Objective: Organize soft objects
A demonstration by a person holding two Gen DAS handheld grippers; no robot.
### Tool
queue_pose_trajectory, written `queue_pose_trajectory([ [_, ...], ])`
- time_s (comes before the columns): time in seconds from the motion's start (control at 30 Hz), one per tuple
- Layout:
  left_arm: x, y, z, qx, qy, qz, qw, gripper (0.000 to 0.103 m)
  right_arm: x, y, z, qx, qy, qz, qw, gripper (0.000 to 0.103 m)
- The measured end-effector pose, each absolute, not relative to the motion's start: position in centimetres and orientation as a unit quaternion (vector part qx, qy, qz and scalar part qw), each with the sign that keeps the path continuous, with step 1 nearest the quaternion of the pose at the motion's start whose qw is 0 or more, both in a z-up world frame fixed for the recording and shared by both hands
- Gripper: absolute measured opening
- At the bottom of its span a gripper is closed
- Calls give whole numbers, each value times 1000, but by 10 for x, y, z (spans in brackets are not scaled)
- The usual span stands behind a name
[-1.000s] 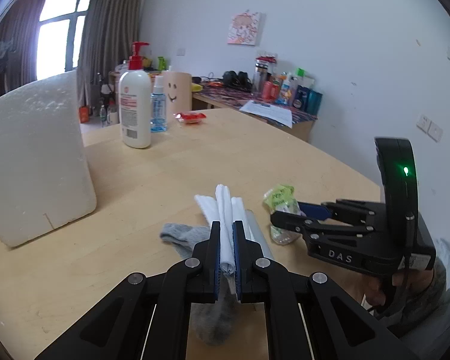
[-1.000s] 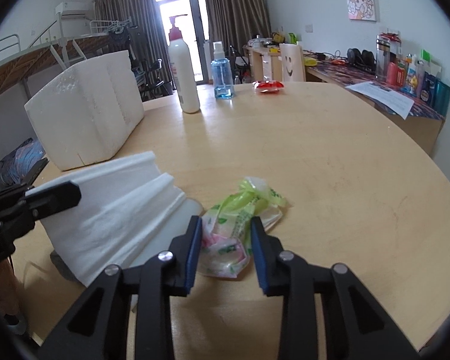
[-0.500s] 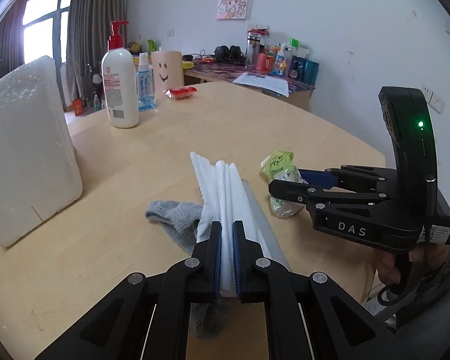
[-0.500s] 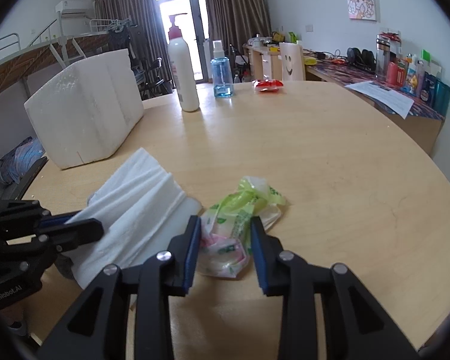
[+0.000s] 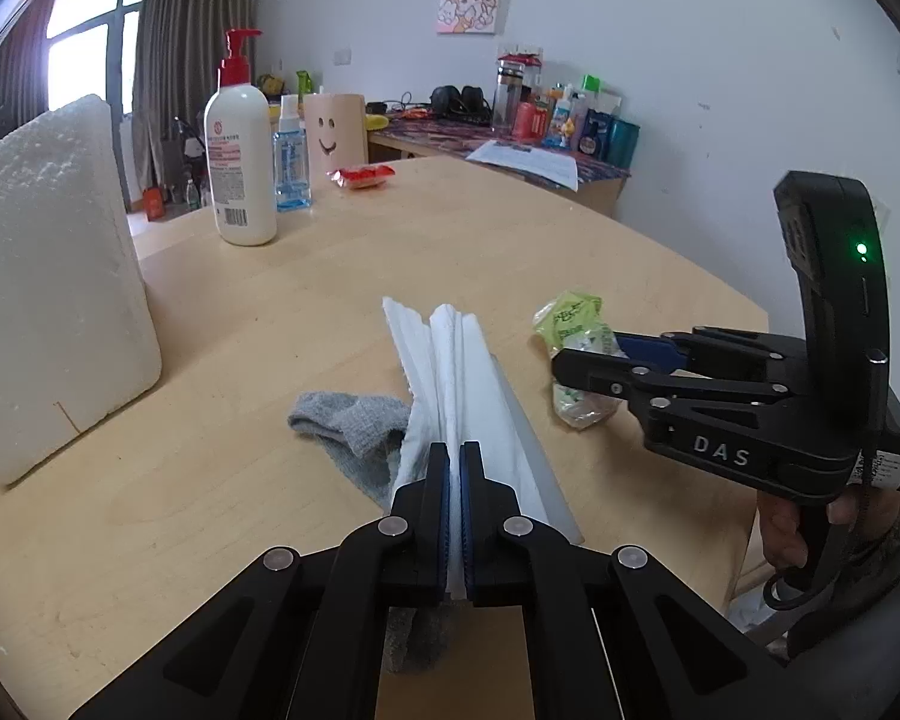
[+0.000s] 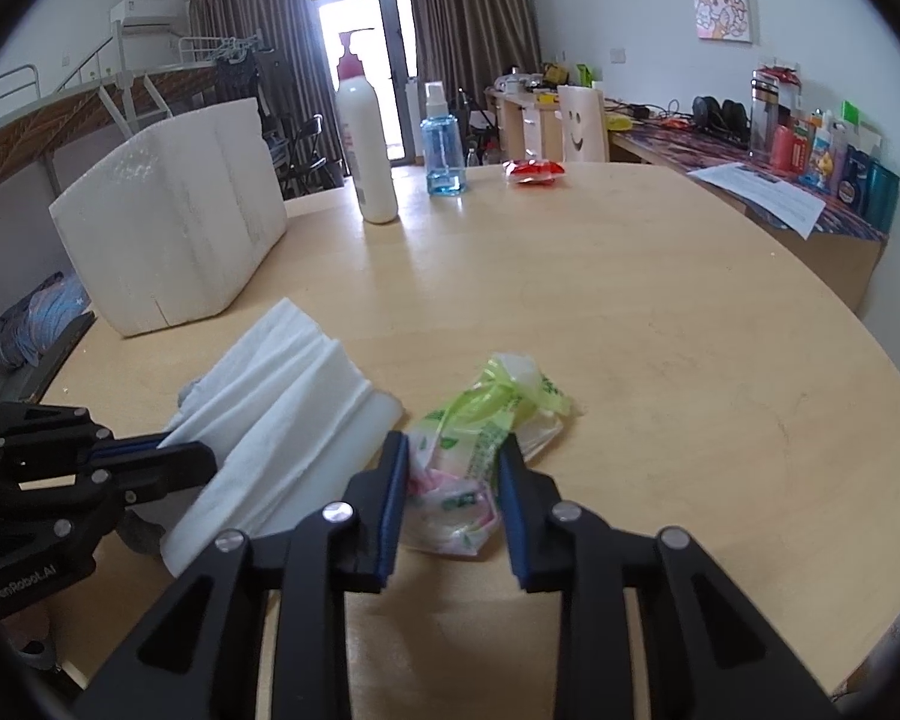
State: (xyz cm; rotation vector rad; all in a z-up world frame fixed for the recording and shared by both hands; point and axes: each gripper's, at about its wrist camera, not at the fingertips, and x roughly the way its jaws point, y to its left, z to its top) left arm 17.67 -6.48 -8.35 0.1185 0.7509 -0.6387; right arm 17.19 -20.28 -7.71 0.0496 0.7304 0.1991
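Pale wooden surface (image 5: 330,276), left tongs (image 5: 455,480) clamped on folded white tissue (image 5: 450,372) half-hiding grey sock (image 5: 354,420), right tongs (image 6: 450,480) squeezing crumpled green plastic packet (image 6: 480,438).

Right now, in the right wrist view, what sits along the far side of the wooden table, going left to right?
White foam block → white pump bottle with a pink top → clear blue spray bottle → red snack packet.
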Motion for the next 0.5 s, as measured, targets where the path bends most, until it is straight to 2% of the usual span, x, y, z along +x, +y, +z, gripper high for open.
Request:
queue_pose_trajectory([
  [0.5,163,-57,-44,54,304,-285,907,3,154,-213,-45,36,305,90,948,33],
])
